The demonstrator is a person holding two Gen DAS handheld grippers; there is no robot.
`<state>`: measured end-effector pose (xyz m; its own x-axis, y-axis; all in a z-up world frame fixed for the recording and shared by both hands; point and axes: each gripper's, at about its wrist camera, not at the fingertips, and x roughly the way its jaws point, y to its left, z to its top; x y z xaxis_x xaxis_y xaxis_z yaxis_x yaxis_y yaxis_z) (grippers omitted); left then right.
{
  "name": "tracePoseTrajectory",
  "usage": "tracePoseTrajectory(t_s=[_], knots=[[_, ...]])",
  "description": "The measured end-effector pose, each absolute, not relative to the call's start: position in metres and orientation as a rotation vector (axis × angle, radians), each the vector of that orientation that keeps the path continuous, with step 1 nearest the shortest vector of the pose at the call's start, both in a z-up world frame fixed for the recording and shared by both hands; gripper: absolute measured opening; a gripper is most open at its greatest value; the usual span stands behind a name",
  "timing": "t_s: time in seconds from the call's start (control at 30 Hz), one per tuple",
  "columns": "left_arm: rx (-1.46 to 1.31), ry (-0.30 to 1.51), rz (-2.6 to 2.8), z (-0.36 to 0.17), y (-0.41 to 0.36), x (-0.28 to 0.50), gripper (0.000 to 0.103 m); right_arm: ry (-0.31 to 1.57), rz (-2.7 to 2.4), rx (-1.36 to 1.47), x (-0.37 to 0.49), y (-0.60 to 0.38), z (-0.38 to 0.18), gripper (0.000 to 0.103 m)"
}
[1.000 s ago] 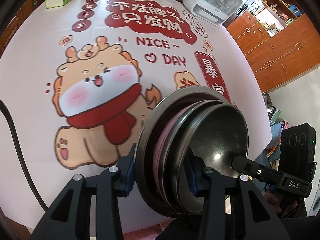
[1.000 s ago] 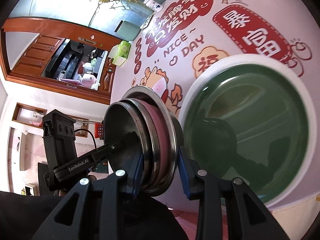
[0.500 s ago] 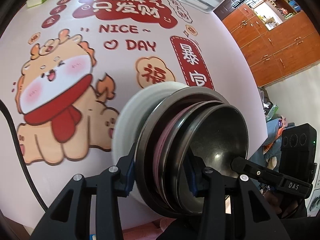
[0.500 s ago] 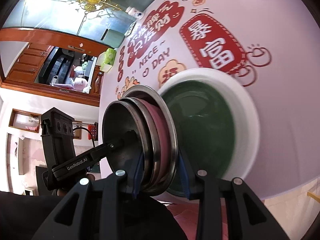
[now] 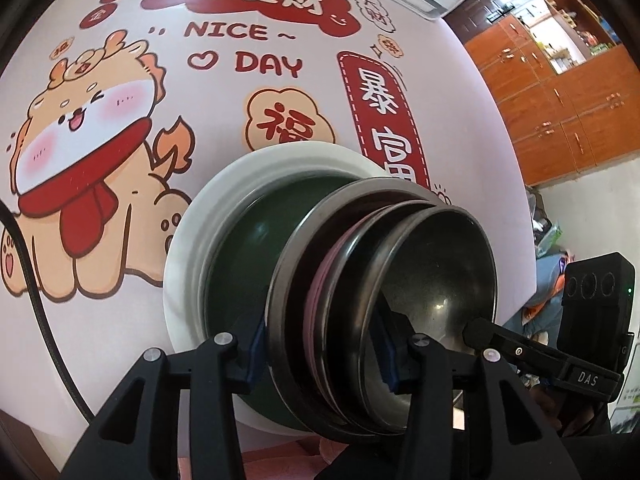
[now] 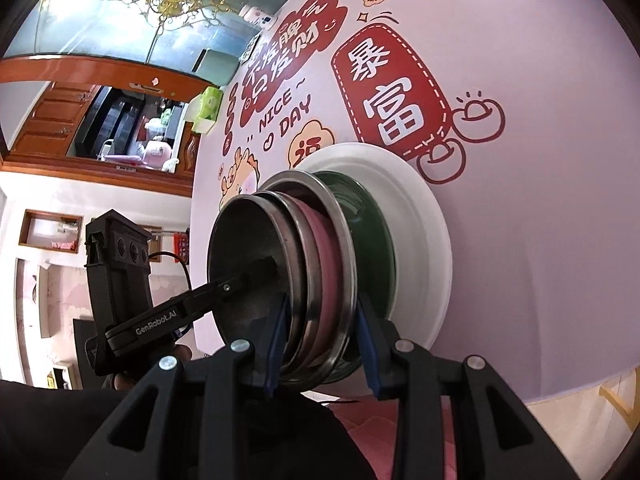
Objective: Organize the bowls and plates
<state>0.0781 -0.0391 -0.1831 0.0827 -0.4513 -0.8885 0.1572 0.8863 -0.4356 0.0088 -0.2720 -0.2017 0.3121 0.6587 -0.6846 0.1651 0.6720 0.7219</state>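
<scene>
Both the left claw (image 5: 320, 356) and the right claw (image 6: 320, 352) are clamping the nested bowls (image 5: 384, 280), which are hanging just above the green plate (image 5: 240, 280).

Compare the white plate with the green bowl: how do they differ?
The white plate is shallow and wider; the green bowl is deeper and narrower. The white plate lies on the table; the green bowl sits in it. Both are round and lie beneath the held stack.
</scene>
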Motion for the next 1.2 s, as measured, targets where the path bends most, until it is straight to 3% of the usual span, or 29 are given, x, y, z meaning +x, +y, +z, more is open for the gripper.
tracePoseTrajectory(t_s=[0.57,0.77,0.8,0.9,1.07,1.13,1.2], knots=[[-0.321,1.421,-0.312,-0.186,-0.037,0.077,0.045,1.268,0.463,0.728,0.036,-0.27,-0.199,0.038],[-0.233,1.382,-0.307,-0.175,-0.037,0.073,0.043,1.231,0.42,0.712,0.031,-0.266,-0.196,0.038],[-0.222,1.379,-0.315,-0.172,-0.037,0.071,0.043,1.215,0.406,0.712,0.028,-0.266,-0.193,0.04],[-0.174,1.363,-0.307,-0.165,-0.035,0.069,0.045,1.158,0.345,0.694,0.019,-0.266,-0.182,0.06],[-0.189,1.306,-0.309,-0.147,-0.018,0.063,0.048,1.084,0.238,0.637,-0.004,-0.26,-0.156,0.063],[-0.195,1.283,-0.309,-0.14,-0.009,0.06,0.052,1.067,0.209,0.623,-0.012,-0.257,-0.151,0.081],[-0.197,1.263,-0.32,-0.133,0.0,0.055,0.052,1.041,0.169,0.614,-0.023,-0.253,-0.144,0.083]])
